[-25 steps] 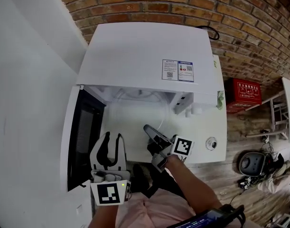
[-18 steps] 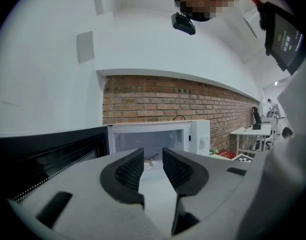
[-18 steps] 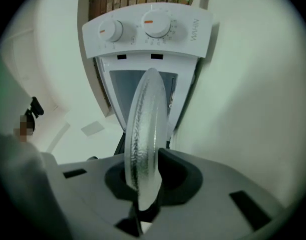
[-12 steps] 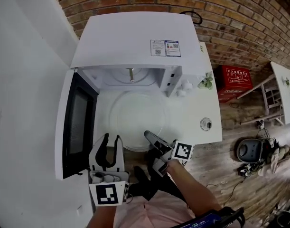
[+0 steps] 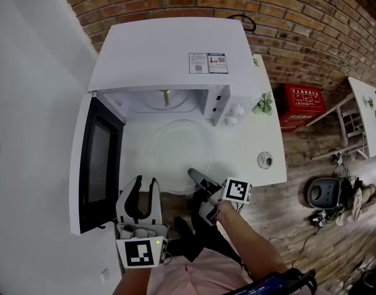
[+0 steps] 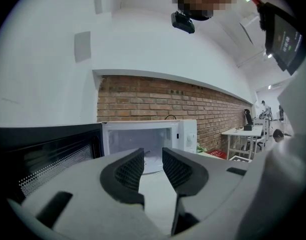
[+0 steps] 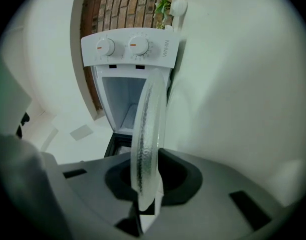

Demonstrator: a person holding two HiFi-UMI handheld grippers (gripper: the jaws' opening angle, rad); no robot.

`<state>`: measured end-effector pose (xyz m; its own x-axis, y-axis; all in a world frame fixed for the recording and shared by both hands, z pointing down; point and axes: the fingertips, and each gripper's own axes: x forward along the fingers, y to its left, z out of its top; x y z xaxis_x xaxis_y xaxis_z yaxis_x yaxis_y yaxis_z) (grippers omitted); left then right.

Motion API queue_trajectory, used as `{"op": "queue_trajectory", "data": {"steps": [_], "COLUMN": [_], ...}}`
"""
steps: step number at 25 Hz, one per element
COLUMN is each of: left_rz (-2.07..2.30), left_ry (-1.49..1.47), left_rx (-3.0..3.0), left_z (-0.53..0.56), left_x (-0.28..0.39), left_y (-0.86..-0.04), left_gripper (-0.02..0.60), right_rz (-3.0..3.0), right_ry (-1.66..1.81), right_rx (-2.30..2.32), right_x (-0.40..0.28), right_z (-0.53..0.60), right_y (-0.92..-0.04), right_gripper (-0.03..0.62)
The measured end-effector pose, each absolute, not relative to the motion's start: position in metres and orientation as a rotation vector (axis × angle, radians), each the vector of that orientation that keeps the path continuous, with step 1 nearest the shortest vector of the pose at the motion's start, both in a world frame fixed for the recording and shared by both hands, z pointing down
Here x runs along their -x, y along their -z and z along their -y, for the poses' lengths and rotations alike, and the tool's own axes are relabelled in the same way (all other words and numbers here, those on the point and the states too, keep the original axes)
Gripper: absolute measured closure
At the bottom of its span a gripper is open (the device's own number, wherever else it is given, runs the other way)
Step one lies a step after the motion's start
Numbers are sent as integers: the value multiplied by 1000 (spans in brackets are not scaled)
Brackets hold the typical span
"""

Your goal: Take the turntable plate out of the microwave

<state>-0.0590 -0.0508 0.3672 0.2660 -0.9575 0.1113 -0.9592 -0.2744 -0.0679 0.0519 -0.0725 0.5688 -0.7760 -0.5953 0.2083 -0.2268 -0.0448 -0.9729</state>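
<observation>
Pinching the clear, pebbly-rimmed turntable plate [image 5: 175, 155] by its near edge with the right gripper [image 5: 197, 178], out front of the microwave [image 5: 169, 48] over the white worktop [image 5: 249, 158]. Holding the left gripper [image 5: 144, 182] open, empty. Hard to trace the far rim from overhead tbh.

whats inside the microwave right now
A small brownish hub stands on the white cavity floor of the microwave. The turntable plate is out in front, gripped at its edge by the right gripper. The microwave's top covers the cavity's back.
</observation>
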Motion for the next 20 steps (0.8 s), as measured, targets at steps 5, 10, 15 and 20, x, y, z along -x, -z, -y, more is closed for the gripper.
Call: {"op": "queue_trajectory", "data": {"steps": [5,10,15,20], "left_rz": [1883,1877,1873,1862], "left_ry": [-200,-196,-190,-189], "left_rx": [-2478,-2469,-2471,-2476], "left_z": [58,61,65,66], "left_x": [61,63,65,65], "left_y": [-370,-373,-374,-374], "left_gripper": [463,463,465,465], "right_rz": [-1914,-1902,-1903,-1901], "right_ry": [1949,1967,1976,1960], "right_rx": [856,854,854,835], "right_x": [-50,-48,-46,-45], "right_z": [80,81,81,83], "right_y": [-569,-568,-569,-568], "right_gripper": [559,560,563,563]}}
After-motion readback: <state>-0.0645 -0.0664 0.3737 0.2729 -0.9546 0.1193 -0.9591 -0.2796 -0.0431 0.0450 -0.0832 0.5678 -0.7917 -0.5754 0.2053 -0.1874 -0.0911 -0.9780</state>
